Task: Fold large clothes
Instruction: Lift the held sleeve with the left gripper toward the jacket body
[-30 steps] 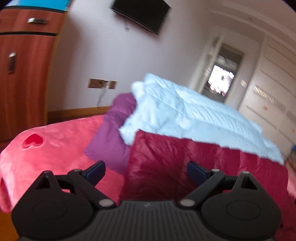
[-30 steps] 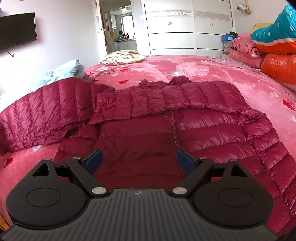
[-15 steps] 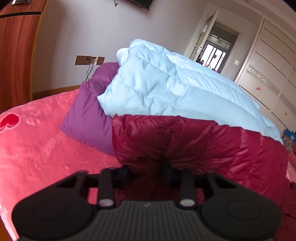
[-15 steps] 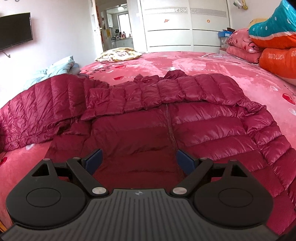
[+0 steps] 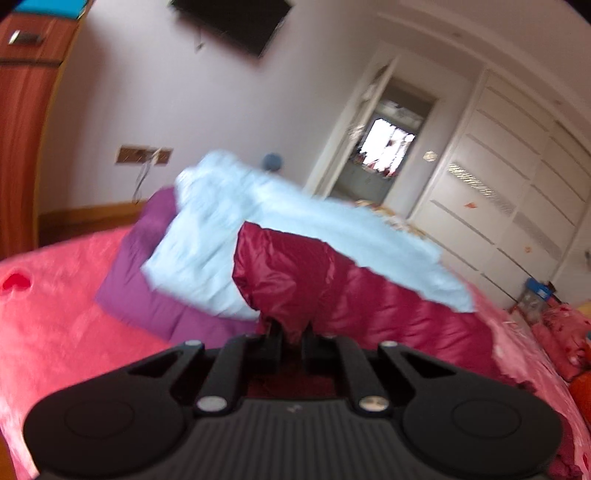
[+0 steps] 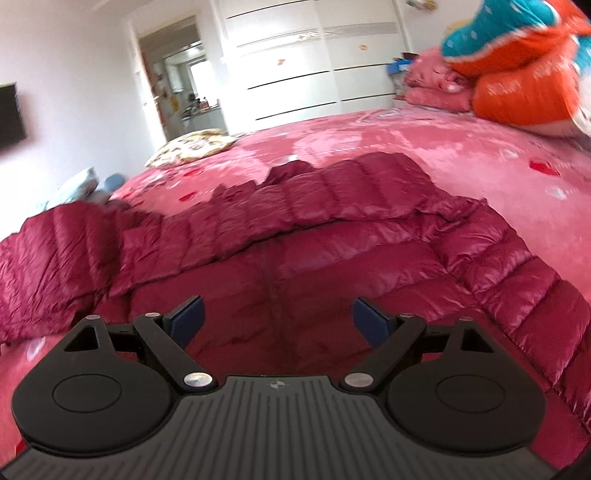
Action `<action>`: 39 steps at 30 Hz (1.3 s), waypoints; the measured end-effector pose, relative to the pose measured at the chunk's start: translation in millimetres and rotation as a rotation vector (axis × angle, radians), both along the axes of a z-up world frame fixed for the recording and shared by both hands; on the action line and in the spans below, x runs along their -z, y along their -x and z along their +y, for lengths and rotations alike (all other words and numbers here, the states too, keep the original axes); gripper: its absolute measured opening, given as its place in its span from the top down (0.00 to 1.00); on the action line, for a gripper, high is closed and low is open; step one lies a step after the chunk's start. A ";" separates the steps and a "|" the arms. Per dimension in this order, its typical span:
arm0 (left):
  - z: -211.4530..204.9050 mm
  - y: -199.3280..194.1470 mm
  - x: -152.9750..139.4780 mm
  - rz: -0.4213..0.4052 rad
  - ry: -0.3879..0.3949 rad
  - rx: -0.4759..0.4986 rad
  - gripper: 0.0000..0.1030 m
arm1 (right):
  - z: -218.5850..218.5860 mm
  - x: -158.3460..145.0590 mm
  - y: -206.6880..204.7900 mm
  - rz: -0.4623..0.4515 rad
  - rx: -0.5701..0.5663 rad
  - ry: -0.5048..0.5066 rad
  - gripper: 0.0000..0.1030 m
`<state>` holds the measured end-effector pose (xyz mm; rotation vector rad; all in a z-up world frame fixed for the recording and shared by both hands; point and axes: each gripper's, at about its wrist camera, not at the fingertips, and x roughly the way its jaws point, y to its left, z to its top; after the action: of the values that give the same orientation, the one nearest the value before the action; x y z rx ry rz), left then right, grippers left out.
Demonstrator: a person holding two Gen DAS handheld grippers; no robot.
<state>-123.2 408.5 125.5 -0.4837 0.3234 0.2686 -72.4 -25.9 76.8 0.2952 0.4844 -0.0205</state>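
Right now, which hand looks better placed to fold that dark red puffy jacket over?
The left. Its fingers are already pinched on a bunched edge of the jacket, lifting it. The right gripper is open above the jacket's middle, gripping nothing.

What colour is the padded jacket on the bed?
Dark red jacket; it shows best in the right wrist view.

Ahead of the gripper we see a light blue quilt (image 5: 295, 236) on a purple pillow (image 5: 147, 273), a wall-mounted television (image 5: 236, 22) above them.
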 end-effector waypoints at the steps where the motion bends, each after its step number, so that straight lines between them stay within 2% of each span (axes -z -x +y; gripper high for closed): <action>1: -8.5 0.5 -10.3 -0.013 -0.015 0.016 0.95 | -3.4 0.5 -1.3 0.001 0.011 -0.011 0.00; 10: -90.0 -18.2 -98.7 -0.135 -0.099 0.212 0.95 | -23.0 -5.4 -7.5 -0.041 0.042 -0.074 0.00; 16: -162.0 -62.2 -150.1 -0.167 -0.121 0.364 0.95 | -38.0 -10.2 -13.9 -0.068 0.041 -0.104 0.00; 22: -249.8 -112.9 -179.7 -0.167 -0.162 0.535 0.95 | -63.1 -14.4 -21.7 -0.096 0.081 -0.166 0.00; 26: -313.2 -142.0 -180.5 -0.140 -0.204 0.657 0.95 | -90.1 -12.8 -26.9 -0.112 0.160 -0.258 0.00; 29: -360.4 -166.2 -170.1 -0.112 -0.254 0.731 0.95 | -113.5 -7.0 -28.9 -0.122 0.239 -0.349 0.00; 32: -403.0 -189.9 -148.8 -0.069 -0.279 0.795 0.95 | -137.4 -0.2 -29.4 -0.124 0.319 -0.429 0.00; 39: -481.4 -237.3 -76.3 0.053 -0.312 0.892 0.95 | -167.1 12.3 -27.6 -0.146 0.454 -0.544 0.00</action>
<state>114.1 -72.9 201.8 0.0049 0.5076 -0.5320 -44.8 -193.0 64.5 0.9303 0.2617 -0.3101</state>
